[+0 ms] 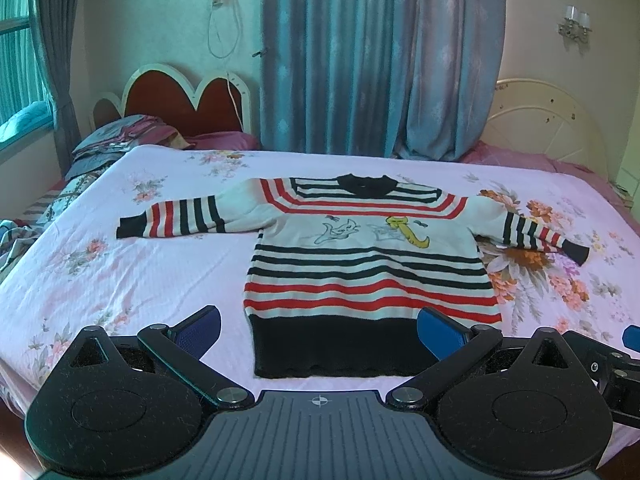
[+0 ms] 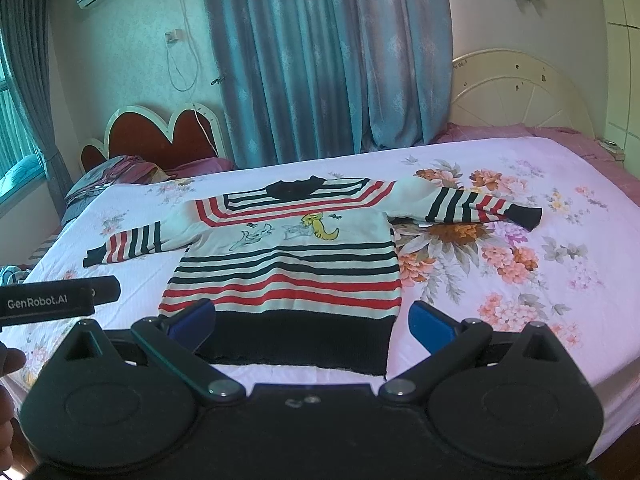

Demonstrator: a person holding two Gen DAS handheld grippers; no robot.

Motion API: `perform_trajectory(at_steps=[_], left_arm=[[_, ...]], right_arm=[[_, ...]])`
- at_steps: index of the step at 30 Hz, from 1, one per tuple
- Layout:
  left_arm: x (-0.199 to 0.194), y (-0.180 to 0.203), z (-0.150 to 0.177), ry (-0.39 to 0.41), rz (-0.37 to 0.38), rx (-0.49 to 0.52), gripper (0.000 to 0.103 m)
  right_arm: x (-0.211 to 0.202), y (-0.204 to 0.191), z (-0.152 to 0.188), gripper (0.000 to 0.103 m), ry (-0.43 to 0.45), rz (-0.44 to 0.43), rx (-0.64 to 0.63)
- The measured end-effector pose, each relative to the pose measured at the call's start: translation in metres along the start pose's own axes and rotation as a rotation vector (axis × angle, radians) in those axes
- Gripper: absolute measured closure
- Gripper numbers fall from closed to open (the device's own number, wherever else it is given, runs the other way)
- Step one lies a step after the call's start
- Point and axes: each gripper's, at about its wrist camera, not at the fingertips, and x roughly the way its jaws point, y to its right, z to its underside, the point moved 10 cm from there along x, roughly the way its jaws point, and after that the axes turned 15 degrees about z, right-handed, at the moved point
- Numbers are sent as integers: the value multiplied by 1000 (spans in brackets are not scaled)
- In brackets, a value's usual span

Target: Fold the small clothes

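Note:
A small striped sweater [image 1: 368,264], white with red and black stripes, a black hem and a cartoon print, lies flat on the bed with both sleeves spread out. It also shows in the right wrist view [image 2: 288,268]. My left gripper [image 1: 320,332] is open and empty, just above the sweater's black hem. My right gripper [image 2: 312,326] is open and empty, over the hem's right part. The right gripper shows at the right edge of the left wrist view [image 1: 616,364]. The left gripper's body shows at the left of the right wrist view [image 2: 52,300].
The bed has a pink floral sheet [image 1: 140,272]. A red heart-shaped headboard [image 1: 184,100] and a pile of bedding [image 1: 116,136] stand at the back left. Blue curtains [image 1: 380,56] hang behind. A cream headboard [image 1: 548,124] is at the back right.

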Motion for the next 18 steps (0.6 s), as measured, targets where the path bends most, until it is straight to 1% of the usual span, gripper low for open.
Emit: perform_trajectory(at_steps=[18], left_arm=[[10,-16,-1,-2,-8,-2,0]], right_arm=[[6,-4,2,1,-5,4,2]])
